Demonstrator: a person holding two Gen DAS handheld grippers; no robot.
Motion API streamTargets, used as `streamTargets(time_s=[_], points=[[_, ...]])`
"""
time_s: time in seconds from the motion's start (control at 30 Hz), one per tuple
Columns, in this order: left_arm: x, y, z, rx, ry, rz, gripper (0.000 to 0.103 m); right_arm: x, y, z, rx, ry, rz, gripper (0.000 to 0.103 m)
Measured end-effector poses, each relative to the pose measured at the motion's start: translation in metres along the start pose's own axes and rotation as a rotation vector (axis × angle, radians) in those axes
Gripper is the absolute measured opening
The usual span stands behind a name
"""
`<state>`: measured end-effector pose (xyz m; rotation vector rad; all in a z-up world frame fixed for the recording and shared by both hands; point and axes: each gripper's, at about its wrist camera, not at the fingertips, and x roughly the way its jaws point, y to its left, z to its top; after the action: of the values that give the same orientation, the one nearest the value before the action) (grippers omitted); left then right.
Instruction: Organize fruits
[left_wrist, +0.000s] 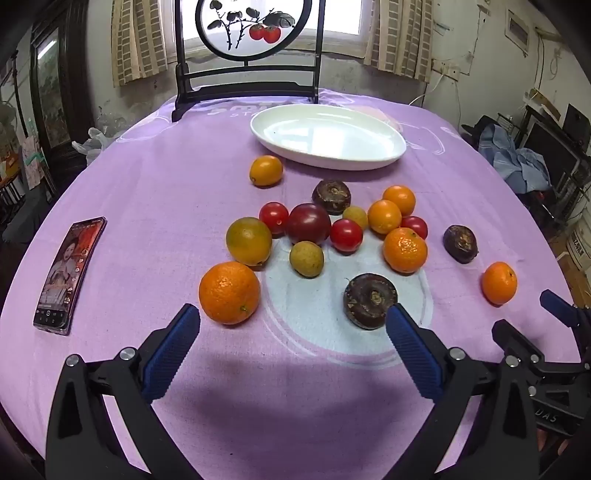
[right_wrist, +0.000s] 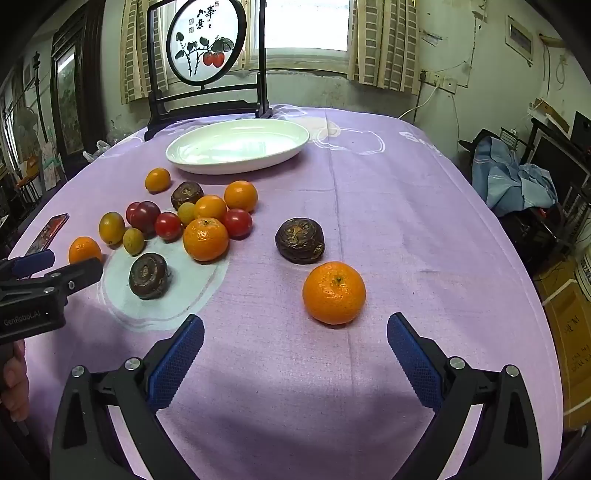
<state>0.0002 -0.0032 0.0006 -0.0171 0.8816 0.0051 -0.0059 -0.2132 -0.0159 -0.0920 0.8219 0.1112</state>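
Note:
Several fruits lie loose on the purple cloth: oranges, red tomatoes, yellow-green fruits and dark brown water chestnuts. An empty white oval plate (left_wrist: 328, 134) stands behind them, also in the right wrist view (right_wrist: 238, 144). My left gripper (left_wrist: 293, 321) is open and empty, with a large orange (left_wrist: 229, 292) by its left finger and a brown chestnut (left_wrist: 369, 300) by its right finger. My right gripper (right_wrist: 295, 332) is open and empty, just short of a lone orange (right_wrist: 334, 292) with a chestnut (right_wrist: 300, 240) behind it.
A phone (left_wrist: 68, 271) lies on the cloth at the left. A dark framed round screen (left_wrist: 247, 55) stands behind the plate. The right gripper shows at the left wrist view's right edge (left_wrist: 554, 332). The table's edges drop off left and right.

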Motion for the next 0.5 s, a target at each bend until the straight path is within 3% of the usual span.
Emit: streamTargets(time_s=[0.17,0.2,0.5], points=[[-0.008,-0.003,-0.003,0.061,-0.040,-0.031,0.099,0.004,0.001,-0.003,-0.002,0.005,0.001,0.100],[-0.005,0.001,0.003,-0.006,-0.028,-0.005,0.099,-0.001,-0.001,0.001,-0.002,0.002,0.005,0.100],[-0.015,-0.008,0.001,0.006,-0.052,-0.011,0.099,-0.005,0.002,0.002,0.000,-0.021,0.014,0.100]])
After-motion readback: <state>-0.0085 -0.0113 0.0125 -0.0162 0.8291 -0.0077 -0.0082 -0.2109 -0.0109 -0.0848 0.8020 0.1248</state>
